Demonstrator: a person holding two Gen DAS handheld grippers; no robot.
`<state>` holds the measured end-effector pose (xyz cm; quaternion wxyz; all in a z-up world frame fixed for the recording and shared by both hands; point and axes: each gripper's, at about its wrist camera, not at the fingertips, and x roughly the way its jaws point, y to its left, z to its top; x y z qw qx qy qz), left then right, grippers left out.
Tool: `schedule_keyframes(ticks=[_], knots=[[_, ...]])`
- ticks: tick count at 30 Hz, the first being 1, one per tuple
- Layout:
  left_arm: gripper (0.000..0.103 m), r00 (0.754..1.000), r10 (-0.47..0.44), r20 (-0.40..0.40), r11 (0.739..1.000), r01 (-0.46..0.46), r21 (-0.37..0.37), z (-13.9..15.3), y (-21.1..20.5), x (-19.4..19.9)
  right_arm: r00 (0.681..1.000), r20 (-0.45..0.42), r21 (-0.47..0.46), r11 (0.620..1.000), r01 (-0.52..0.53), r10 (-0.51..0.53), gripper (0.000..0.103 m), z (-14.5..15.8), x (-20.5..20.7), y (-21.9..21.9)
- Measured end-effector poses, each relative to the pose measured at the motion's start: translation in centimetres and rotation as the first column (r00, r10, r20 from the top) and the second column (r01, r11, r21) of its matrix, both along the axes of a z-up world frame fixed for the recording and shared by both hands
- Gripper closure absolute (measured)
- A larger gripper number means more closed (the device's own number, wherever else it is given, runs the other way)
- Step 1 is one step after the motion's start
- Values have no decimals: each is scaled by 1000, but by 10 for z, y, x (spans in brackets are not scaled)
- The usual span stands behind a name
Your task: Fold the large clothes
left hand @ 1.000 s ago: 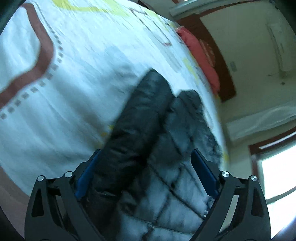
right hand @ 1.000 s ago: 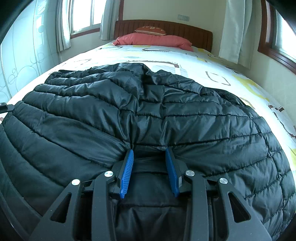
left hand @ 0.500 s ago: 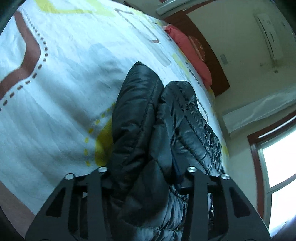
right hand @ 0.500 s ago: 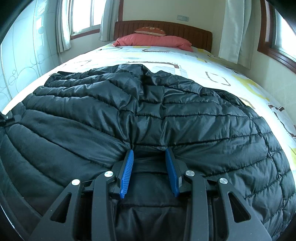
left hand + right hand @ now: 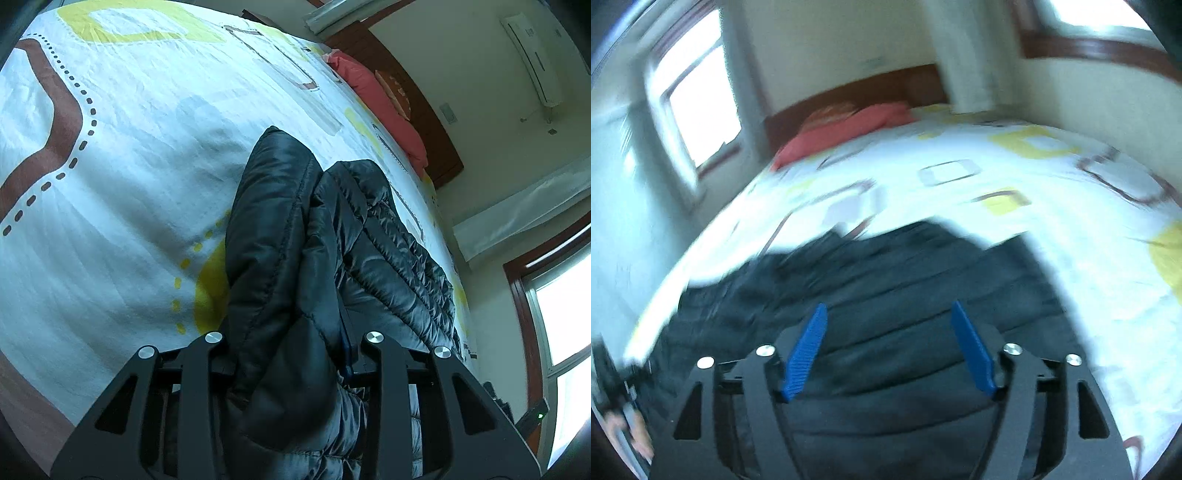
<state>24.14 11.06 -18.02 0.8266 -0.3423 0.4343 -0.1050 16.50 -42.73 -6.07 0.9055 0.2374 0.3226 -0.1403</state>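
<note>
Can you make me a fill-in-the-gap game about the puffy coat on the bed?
1. The quilted jacket is coloured ____.
2. The left gripper is shut on the ____.
3. The right gripper has just been opening, and its pads are coloured ____.
4. The pillow at the head of the bed is ____.

Missing words: black; jacket; blue; red

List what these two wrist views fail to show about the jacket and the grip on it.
- Left wrist: left gripper pads, buried in black jacket folds.
- Left wrist: jacket's near end, cut off by the bottom edge.
- Right wrist: jacket quilting, motion-blurred.
</note>
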Motion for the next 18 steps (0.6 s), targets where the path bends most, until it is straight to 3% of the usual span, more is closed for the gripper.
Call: schedule_keyframes(ticks=[4,7,9,10,15,17,18], knots=[[68,1000,0,-2,1000,0,-5,-1,2,0,991,-44,202,970,136,-129,29,-30,-16,-73],[68,1000,-1,-4,1000,1,-12,-3,4,-1,992,-78,450,884,124,-99,29,-69,-12,-104],[68,1000,-2,-5,1000,2,-14,-3,5,0,998,-47,557,829,59,-39,29,-85,-5,-105],[68,1000,-2,-6,1000,2,-15,-3,5,0,999,-39,567,822,41,-23,29,-88,-2,-103],[68,1000,-5,-8,1000,5,-23,-4,6,-1,997,-59,438,899,-13,43,27,-85,15,-80],[69,1000,-6,-8,1000,6,-20,-2,6,-2,996,-84,400,916,-6,43,30,-86,19,-73],[70,1000,-6,-6,1000,6,-20,0,5,-3,994,-99,380,925,0,41,38,-86,20,-66]])
